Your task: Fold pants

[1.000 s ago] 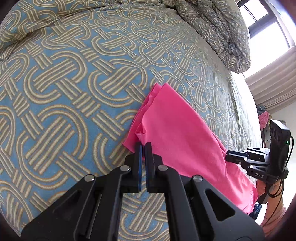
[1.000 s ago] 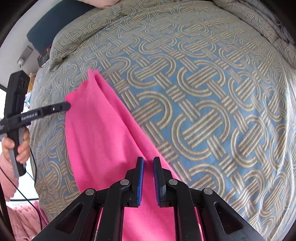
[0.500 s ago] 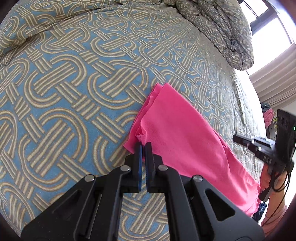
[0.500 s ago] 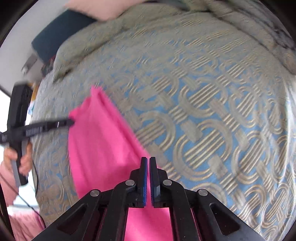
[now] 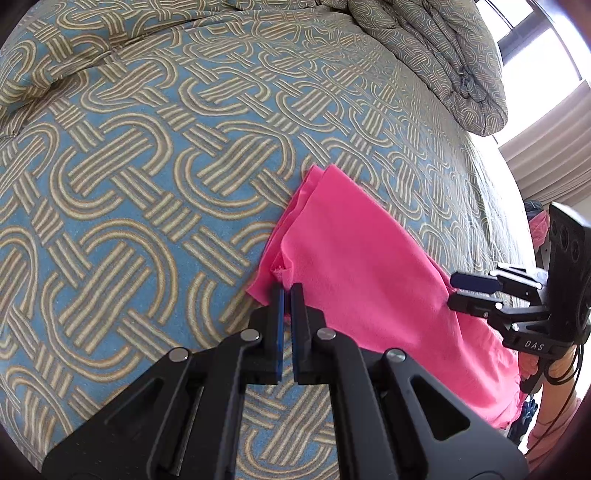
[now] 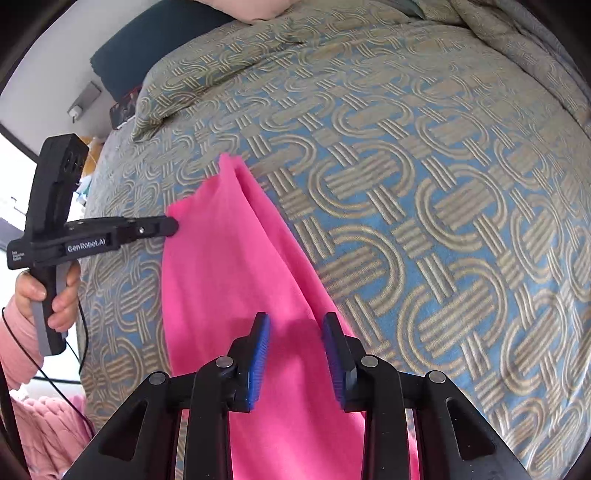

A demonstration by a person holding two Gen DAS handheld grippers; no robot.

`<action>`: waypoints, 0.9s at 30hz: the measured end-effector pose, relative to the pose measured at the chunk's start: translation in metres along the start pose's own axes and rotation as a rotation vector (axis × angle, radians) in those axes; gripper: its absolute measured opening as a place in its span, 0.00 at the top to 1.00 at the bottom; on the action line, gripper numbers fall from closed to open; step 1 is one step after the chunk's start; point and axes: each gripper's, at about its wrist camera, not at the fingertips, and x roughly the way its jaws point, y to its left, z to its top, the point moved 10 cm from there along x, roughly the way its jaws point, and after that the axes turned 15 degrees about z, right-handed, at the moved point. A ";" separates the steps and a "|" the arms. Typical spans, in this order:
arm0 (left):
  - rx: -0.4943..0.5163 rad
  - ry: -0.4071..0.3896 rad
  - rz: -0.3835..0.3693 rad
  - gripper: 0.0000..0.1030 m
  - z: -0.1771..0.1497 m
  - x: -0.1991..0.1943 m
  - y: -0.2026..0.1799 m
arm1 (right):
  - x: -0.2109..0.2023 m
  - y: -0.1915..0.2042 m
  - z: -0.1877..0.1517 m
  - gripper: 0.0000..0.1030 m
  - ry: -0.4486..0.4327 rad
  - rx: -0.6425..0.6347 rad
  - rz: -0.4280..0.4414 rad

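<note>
Pink pants [image 5: 373,280] lie folded lengthwise on the patterned bedspread [image 5: 155,184]. My left gripper [image 5: 287,290] is shut on the near corner of the pants' end. It also shows in the right wrist view [image 6: 173,226], pinching the far-left corner of the pants [image 6: 236,280]. My right gripper [image 6: 295,325] is open, its jaws wide apart just above the pink cloth near the other end. In the left wrist view the right gripper [image 5: 455,291] hovers at the pants' right edge.
A rumpled quilt [image 5: 443,55] is piled at the bed's far side by a window. A dark pillow [image 6: 147,55] and a pink pillow [image 6: 251,7] lie at the head of the bed. A pink knitted blanket [image 6: 44,432] lies beside the bed.
My right gripper was nearly shut half a second ago and has opened wide over the cloth. My left gripper keeps its hold on the corner and has barely moved.
</note>
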 end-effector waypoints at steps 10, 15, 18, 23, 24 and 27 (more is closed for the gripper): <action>0.009 0.003 0.002 0.95 0.003 0.002 -0.002 | 0.038 0.000 0.026 0.84 0.068 -0.023 -0.002; 0.006 0.008 -0.004 0.95 0.003 0.002 -0.001 | 0.007 0.005 0.044 0.99 -0.074 -0.005 0.001; 0.002 0.009 -0.002 0.95 0.003 0.002 0.001 | 0.002 0.000 0.048 0.98 -0.063 0.017 0.007; 0.006 0.008 -0.004 0.95 0.003 0.002 0.002 | 0.002 -0.001 0.019 0.86 0.027 -0.002 0.030; 0.007 0.007 -0.003 0.95 0.003 0.002 0.002 | 0.002 -0.003 0.013 0.80 0.033 0.001 0.017; 0.010 0.006 0.005 0.95 0.003 0.002 0.001 | -0.001 -0.010 -0.007 0.64 0.057 0.034 0.026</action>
